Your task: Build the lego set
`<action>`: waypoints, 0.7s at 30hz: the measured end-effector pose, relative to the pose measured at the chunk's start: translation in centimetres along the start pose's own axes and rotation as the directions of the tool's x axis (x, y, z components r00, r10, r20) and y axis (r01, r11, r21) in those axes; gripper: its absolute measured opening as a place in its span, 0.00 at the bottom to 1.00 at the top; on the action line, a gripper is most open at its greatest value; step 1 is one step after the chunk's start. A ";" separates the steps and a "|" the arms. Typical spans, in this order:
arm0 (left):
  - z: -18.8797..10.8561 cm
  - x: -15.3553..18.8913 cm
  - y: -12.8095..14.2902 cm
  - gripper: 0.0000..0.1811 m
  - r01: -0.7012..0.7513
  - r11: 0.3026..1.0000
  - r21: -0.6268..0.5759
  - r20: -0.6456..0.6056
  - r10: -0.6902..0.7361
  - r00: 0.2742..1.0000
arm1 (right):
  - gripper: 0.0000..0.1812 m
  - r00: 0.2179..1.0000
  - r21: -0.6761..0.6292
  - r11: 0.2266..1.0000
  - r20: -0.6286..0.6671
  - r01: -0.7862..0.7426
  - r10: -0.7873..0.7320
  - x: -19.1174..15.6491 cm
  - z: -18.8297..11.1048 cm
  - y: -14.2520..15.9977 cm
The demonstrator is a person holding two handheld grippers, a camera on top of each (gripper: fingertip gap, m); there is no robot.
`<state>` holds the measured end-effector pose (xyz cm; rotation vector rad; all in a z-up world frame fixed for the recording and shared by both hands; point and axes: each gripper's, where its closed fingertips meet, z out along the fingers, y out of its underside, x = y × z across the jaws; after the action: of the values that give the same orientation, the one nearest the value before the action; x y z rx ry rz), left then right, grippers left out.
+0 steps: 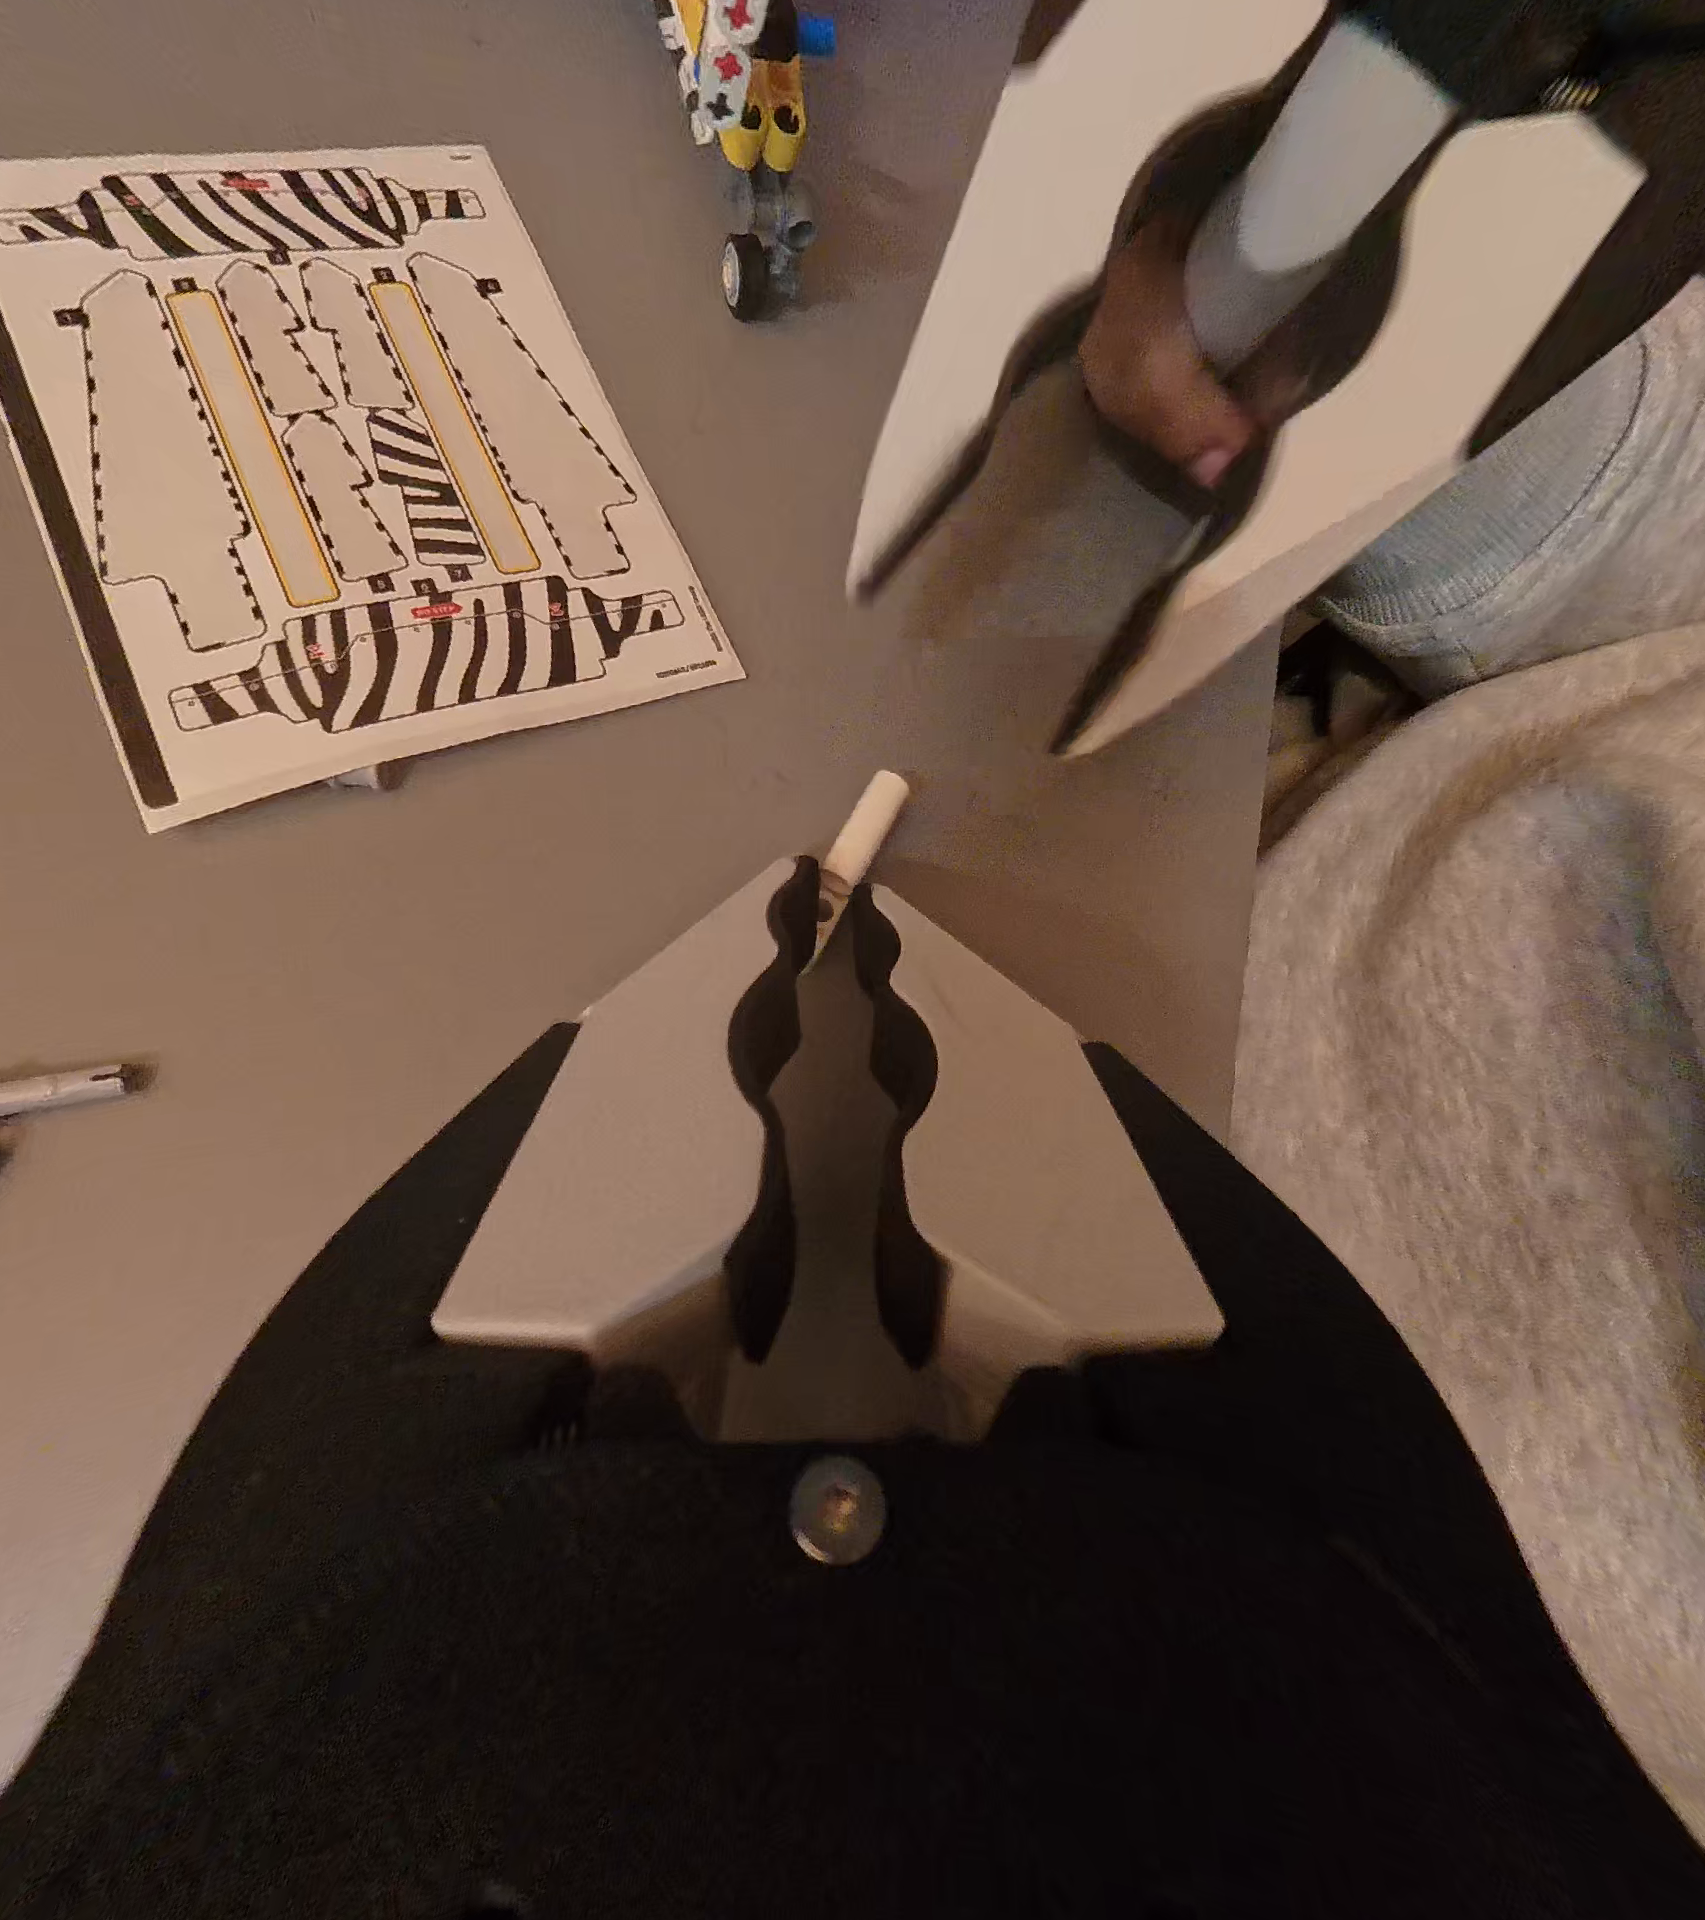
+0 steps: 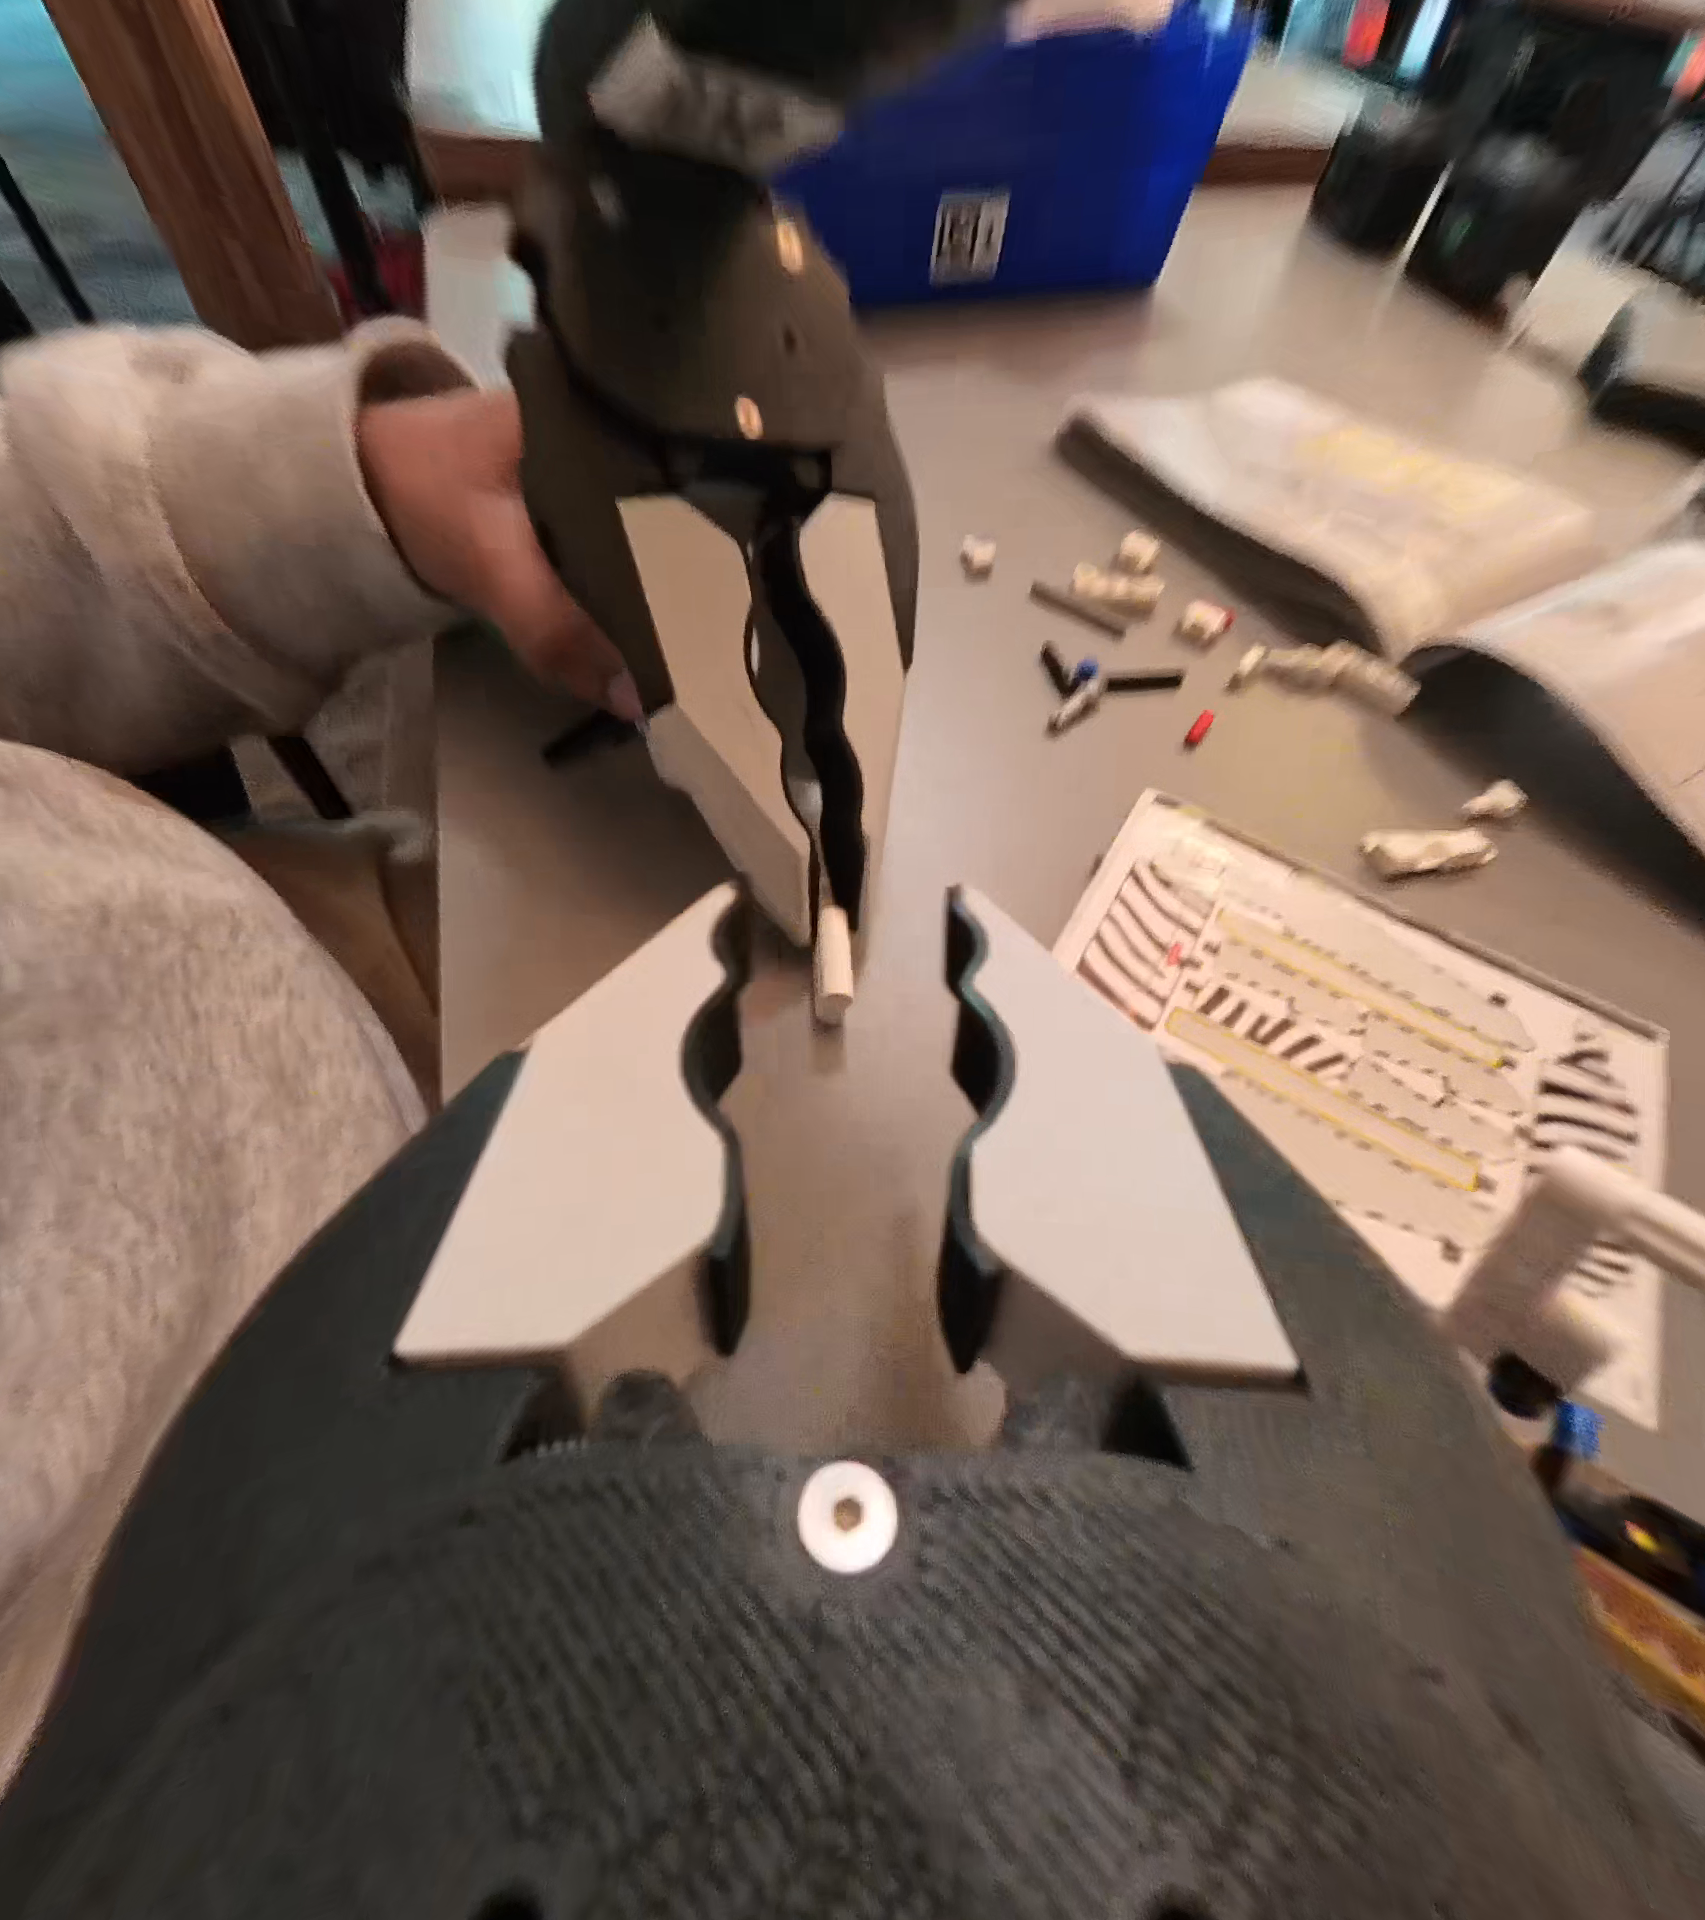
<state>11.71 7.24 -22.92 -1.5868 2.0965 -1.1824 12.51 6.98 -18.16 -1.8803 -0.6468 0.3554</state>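
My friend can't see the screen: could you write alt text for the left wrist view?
The left tongs pinch a small white peg above a grey table. The right tongs hover, blurred, at upper right; a zebra-striped sticker sheet lies at upper left.

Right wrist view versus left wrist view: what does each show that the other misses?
Only the right wrist view shows the blue bin, the open booklet and the scattered loose pieces beyond the left tool.

Only the left wrist view shows the partly built model above the sheet and a grey axle piece at the left edge.

Both show the sticker sheet, the white pin clamped in the left tool, and the open right tool.
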 end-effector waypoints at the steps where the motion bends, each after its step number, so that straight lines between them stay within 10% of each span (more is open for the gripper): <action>1: -0.1 0.1 -0.1 0.03 -0.004 1.000 0.007 -0.009 0.004 1.000 | 0.24 1.000 0.064 0.998 -0.022 0.012 -0.010 0.1 -0.7 -0.8; 6: -2.7 0.8 -2.6 0.03 -0.049 0.969 0.243 -0.025 0.056 0.998 | 0.39 0.926 0.354 0.887 -0.336 0.296 -0.174 1.5 -4.1 -4.9; 9: -5.7 0.4 -4.3 0.03 -0.037 0.894 0.446 -0.008 0.046 0.999 | 0.24 0.810 0.345 0.794 -0.510 0.500 -0.288 1.1 -5.0 -5.5; 21: -5.4 1.7 -4.6 0.03 -0.241 0.867 0.435 0.121 0.209 0.970 | 0.17 0.979 0.550 0.815 -0.181 0.181 -0.095 -1.0 -4.4 -6.7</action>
<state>10.79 7.76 -15.69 -1.1225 1.7380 -1.3762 12.18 4.99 -10.35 -1.2654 -0.5036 0.2729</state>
